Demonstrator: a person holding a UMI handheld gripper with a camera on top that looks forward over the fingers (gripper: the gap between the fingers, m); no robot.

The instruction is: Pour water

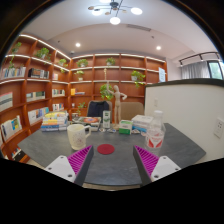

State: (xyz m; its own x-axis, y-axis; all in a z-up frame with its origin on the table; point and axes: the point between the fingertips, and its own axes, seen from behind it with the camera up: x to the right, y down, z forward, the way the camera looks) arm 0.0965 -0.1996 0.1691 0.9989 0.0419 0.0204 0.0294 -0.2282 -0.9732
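Two magenta-padded fingers of the gripper [105, 163] stand wide apart with nothing between them, hovering over the near edge of the dark grey table [110, 172]. Just beyond them sit a white cylindrical cup [78, 135] toward the left edge and a flat round red coaster [106, 149] at the middle. A clear plastic water bottle [155, 133], possibly capped, stands upright toward the right edge. Nothing is grasped and the bottle looks untouched, so pouring seems not yet begun.

Bookshelves [30, 95], wooden mannequin [118, 103] — ceiling fan [113, 10]
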